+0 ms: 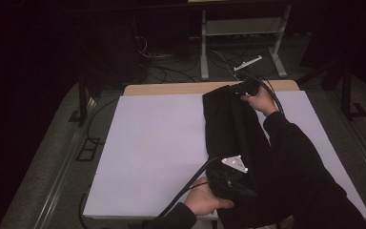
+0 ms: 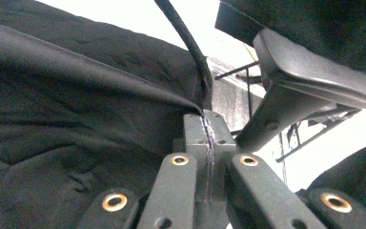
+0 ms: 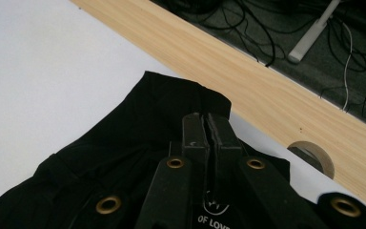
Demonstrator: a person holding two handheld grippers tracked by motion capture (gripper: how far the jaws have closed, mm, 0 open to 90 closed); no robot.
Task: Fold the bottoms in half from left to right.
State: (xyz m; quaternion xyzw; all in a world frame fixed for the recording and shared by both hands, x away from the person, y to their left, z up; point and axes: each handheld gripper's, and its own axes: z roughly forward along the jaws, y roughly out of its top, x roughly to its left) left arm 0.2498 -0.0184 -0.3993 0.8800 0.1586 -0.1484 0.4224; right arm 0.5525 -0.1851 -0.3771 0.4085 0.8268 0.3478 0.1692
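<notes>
A black garment (image 1: 231, 129) of soft, matte cloth lies stretched on the white table cover, running from about one o'clock at the far edge down to about five o'clock at the near edge. It is long and narrow, with soft creases along its length. Its far end (image 3: 181, 95) is bunched into a folded edge just short of the wooden strip of table, and small white lettering shows on the cloth there. Its near end (image 2: 76, 119) is lifted off the cover, with a taut fold running across it and wrinkles below. The middle rests flat.
</notes>
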